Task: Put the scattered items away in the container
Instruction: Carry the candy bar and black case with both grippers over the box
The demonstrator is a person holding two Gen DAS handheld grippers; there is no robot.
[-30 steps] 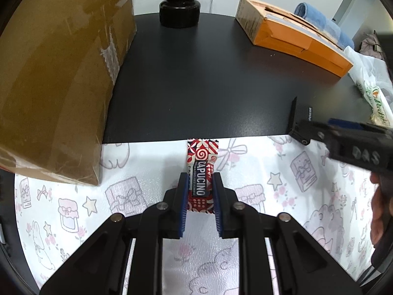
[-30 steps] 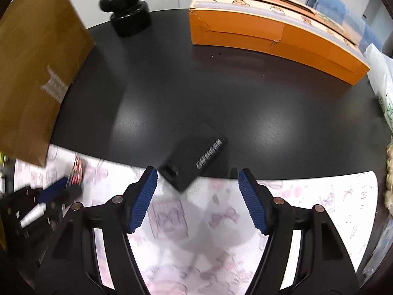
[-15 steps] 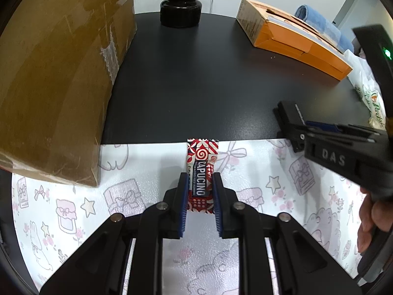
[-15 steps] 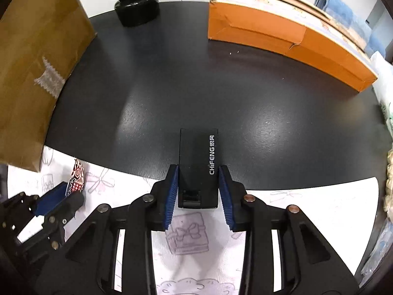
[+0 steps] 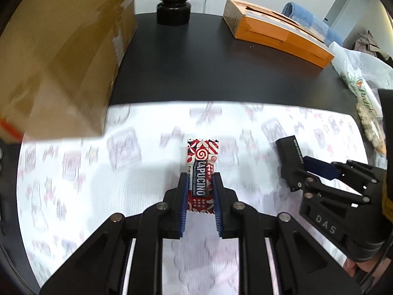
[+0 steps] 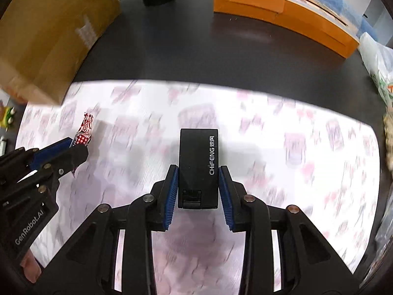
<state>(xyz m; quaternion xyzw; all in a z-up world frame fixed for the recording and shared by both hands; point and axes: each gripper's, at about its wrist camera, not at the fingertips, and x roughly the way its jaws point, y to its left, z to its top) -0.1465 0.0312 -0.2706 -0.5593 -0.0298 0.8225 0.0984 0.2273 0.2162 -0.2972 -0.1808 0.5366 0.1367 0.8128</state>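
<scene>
My left gripper (image 5: 200, 182) is shut on a red and white Capucino sachet (image 5: 202, 169), which sticks out forward above the patterned white mat (image 5: 137, 172). My right gripper (image 6: 198, 174) is shut on a black Chifeng device (image 6: 198, 162), held lengthwise between the blue pads. Each gripper shows in the other's view: the right gripper (image 5: 298, 169) with the black device (image 5: 289, 152) at right, the left gripper (image 6: 73, 147) with the sachet (image 6: 84, 130) at left. A brown cardboard box (image 5: 61, 56) stands at the far left.
On the black table (image 5: 208, 68) behind the mat lie an orange carton (image 5: 275, 32), a black turned stand (image 5: 174, 0) and a blue towel (image 5: 312, 22). Plastic bags (image 5: 363, 81) crowd the right edge. A person's fingertips (image 6: 29, 268) show at the lower left.
The right gripper closed on the black device and lifted it back over the mat. Both grippers drew back from the table's black part, with the sachet still in the left one.
</scene>
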